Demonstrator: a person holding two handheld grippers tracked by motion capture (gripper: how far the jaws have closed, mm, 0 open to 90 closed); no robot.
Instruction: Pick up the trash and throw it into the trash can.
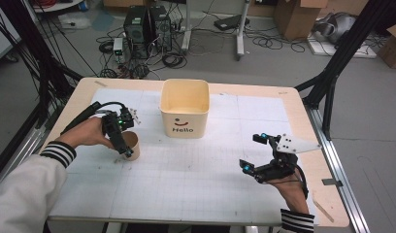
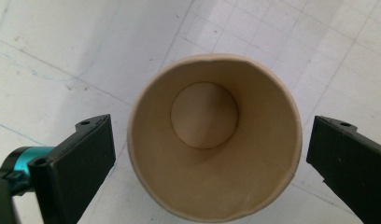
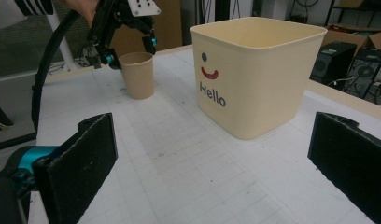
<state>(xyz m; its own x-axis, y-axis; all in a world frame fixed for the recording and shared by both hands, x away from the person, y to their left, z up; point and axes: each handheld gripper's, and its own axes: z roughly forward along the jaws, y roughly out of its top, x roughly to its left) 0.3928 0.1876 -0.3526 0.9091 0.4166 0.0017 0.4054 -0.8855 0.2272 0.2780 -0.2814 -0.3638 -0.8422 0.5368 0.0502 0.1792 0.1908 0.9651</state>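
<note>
A tan paper cup (image 1: pixel 134 143) stands upright on the white gridded mat at the left; it is empty inside (image 2: pixel 205 116). My left gripper (image 1: pixel 124 141) points down over it, open, with one jaw on each side of the rim (image 2: pixel 212 140) and a small gap to the cup on both sides. In the right gripper view the same cup (image 3: pixel 138 77) sits under the left gripper (image 3: pixel 129 52). My right gripper (image 1: pixel 251 151) hovers open above the mat at the right, holding nothing (image 3: pixel 212 172).
A cream square bin (image 1: pixel 185 121) marked "Hello" with a smiley stands open and empty at the middle back of the table (image 3: pixel 258 79). The mat (image 1: pixel 186 179) lies bare between the grippers. Computers and cables sit on the floor beyond.
</note>
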